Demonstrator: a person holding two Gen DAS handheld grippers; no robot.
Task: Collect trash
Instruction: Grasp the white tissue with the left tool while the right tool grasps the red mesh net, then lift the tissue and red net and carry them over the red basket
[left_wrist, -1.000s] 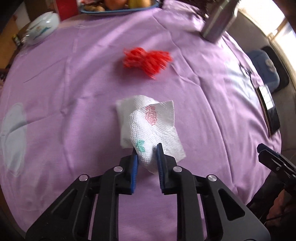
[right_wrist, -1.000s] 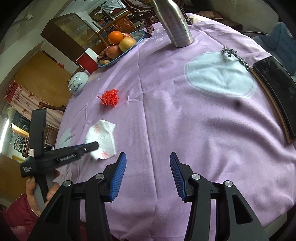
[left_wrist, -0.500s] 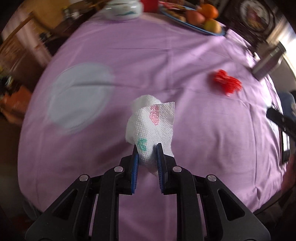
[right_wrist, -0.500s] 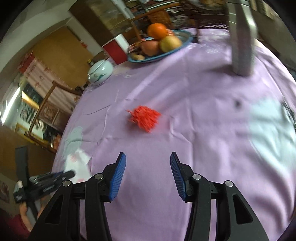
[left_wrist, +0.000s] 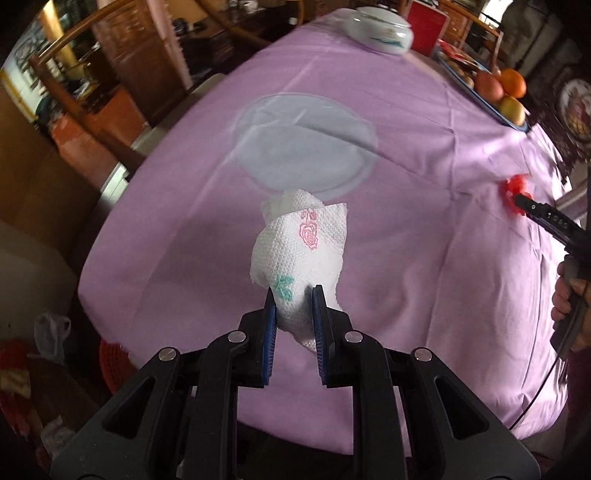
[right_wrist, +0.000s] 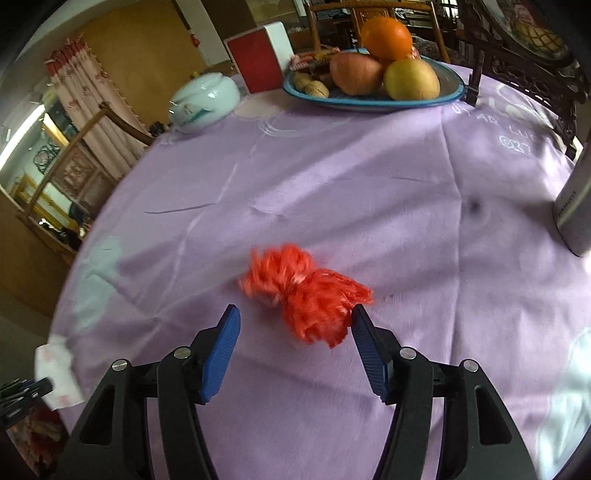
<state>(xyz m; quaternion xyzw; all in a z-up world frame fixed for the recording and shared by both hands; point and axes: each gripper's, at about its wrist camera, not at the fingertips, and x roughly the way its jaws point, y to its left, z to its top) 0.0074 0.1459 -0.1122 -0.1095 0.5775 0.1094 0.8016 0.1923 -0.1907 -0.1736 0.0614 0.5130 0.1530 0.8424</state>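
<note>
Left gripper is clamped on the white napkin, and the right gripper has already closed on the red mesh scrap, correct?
Not quite. The left gripper is clamped on the white napkin, but the right gripper has not closed on the red mesh scrap: the right wrist view shows its jaws opening, with the scrap lying on the purple tablecloth between them, unpressed.

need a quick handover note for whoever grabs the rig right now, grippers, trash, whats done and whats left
Left gripper: shut on the white paper napkin, lifted off the purple tablecloth.
Right gripper: jaws opening, empty, just short of the red mesh scrap, which lies on the cloth with its near edge reaching between the fingertips.
Done: napkin picked up.
Left: grab the red scrap, then bin both. An orange basket shows on the floor by the table edge, possibly the bin; I cannot be sure.
</note>
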